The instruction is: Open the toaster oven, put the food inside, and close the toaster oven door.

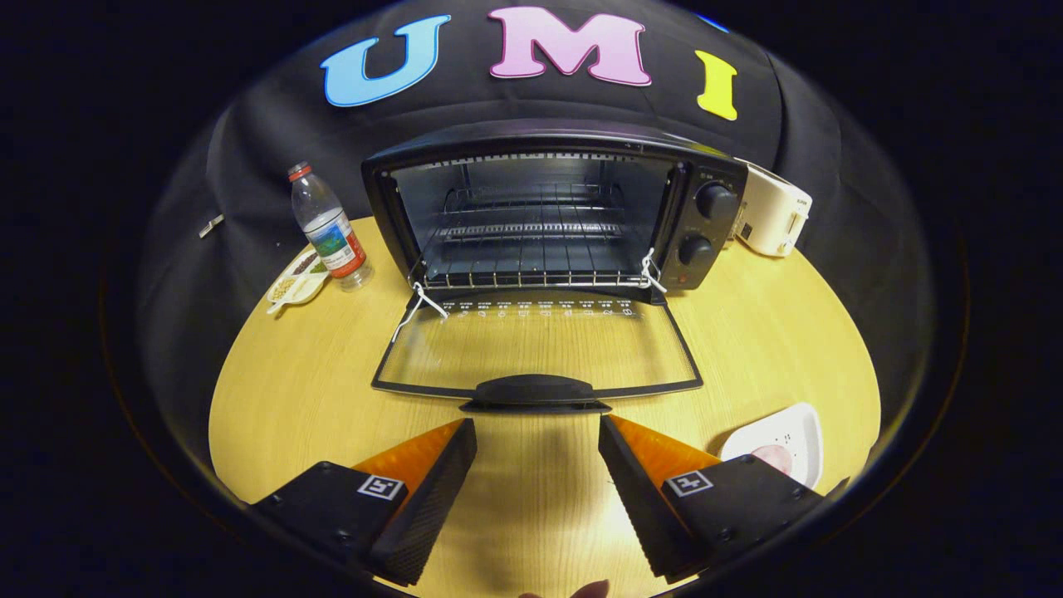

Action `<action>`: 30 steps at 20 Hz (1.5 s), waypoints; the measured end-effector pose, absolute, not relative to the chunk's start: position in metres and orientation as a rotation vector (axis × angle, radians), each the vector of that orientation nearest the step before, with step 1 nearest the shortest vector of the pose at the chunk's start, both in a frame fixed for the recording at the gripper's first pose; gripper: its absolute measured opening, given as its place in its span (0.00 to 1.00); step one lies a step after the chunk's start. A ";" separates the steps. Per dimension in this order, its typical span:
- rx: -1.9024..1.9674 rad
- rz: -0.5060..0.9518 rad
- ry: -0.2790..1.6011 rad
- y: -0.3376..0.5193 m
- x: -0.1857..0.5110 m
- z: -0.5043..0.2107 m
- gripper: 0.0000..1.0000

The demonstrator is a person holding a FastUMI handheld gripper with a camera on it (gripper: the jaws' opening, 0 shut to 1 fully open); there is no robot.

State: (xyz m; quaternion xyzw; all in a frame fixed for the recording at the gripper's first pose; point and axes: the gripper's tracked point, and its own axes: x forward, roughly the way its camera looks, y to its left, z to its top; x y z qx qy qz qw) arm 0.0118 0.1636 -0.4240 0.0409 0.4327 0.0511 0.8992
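A black toaster oven [552,208] with a metal wire rack [531,249] inside stands at the far edge of a round, light wooden table [332,382], backed against the booth's black cloth wall. Its glass door [536,349] is folded fully down and lies flat on the tabletop, the curved black handle [534,390] on the door's near rim pointing toward the camera. Two round black knobs [706,224] sit one above the other on the oven's right panel.

The gripper [537,444] hovers just short of that handle, its two fingers spread wide apart with nothing between them but bare tabletop. Neither finger touches the door.

Near the table's right edge, beside the right finger, rests a white rectangular dish [785,436] holding something pale pink, probably the food [774,457], though the finger hides part of it.

At the table's far left edge, left of the oven, stands a clear plastic water bottle [330,228] with a red cap and a red-and-white label. Just beside it lies a small white dish [295,282] of brownish bits. Behind the oven's right side sits a cream-white appliance [774,218].
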 end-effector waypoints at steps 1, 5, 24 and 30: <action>0.095 0.116 0.908 0.162 0.008 -0.424 0.98; 0.132 0.168 0.959 0.145 -0.005 -0.412 0.98; 0.158 0.137 1.312 -0.105 -0.051 -0.425 0.98; 0.224 0.077 1.407 -0.136 -0.057 -0.464 0.98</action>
